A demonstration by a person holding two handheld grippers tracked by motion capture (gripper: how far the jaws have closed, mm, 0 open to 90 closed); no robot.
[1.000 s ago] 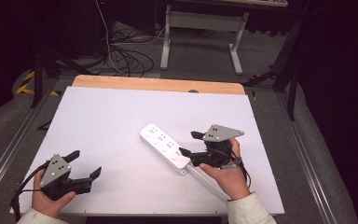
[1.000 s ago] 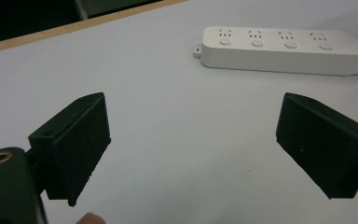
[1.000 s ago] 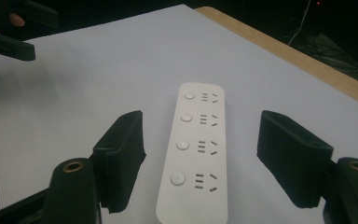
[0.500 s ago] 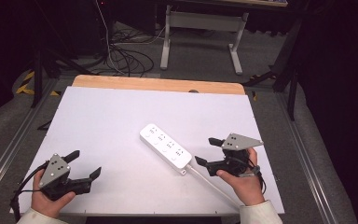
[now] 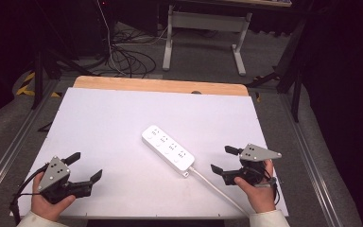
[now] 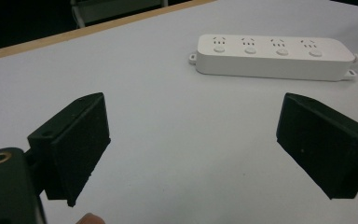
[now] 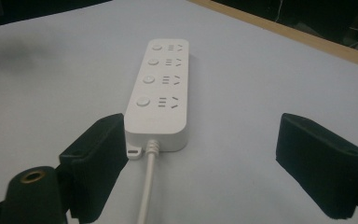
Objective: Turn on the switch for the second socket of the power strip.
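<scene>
1. In the high view, a white power strip (image 5: 167,150) is seen lying flat near the middle of the white table (image 5: 113,118), set on a slant with one end far and to the left and the other near and to the right. Its white cord (image 5: 215,187) is led from the near right end toward the table's near edge. The left gripper (image 5: 85,168) is held in the left hand (image 5: 49,203) at the near left corner, well apart from the strip, with its jaws spread wide and nothing between them. The right gripper (image 5: 224,160) is held in the right hand (image 5: 257,191) at the near right, near the strip's corded end but apart from it; its jaws are likewise spread wide and empty.

2. In the left gripper view, the two black jaws are shown far apart over bare table (image 6: 177,140), with nothing gripped. The power strip (image 6: 270,56) is seen farther off, to the upper right, its four sockets facing up.

3. In the right gripper view, the jaws are shown wide apart and empty. The power strip (image 7: 161,88) is seen just beyond them, lengthwise, with the cord (image 7: 147,186) running back between the jaws without being touched.
</scene>
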